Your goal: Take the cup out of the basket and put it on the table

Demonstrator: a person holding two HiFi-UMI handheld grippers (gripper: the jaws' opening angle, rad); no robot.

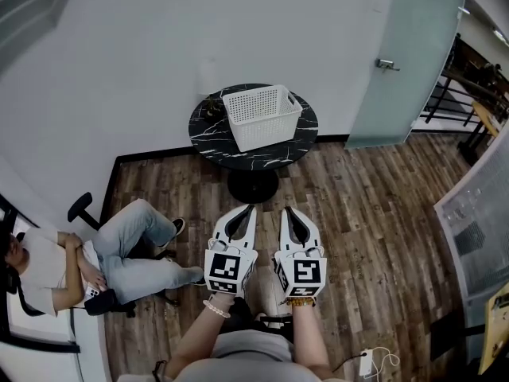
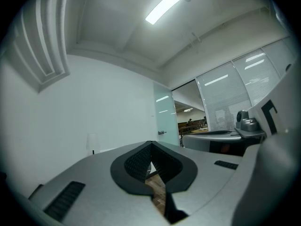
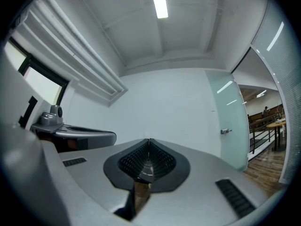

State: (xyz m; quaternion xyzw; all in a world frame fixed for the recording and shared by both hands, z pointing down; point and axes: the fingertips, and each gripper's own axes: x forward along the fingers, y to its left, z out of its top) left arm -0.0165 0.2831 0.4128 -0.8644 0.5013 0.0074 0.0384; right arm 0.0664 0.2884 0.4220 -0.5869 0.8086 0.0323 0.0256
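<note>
Left gripper (image 1: pixel 248 210): clenched, empty, low before the torso.
Right gripper (image 1: pixel 286 212): clenched, empty, just beside the left, both aimed forward.
Basket (image 1: pixel 262 118): on round table (image 1: pixel 207 138), well ahead.
Cup: cannot tell.

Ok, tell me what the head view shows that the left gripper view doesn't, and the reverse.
Head view only: the white basket on the round black table, and a seated person. Left gripper view only: the ceiling light. Both: the left gripper, jaws shut on nothing, the white wall and the frosted glass door.
</note>
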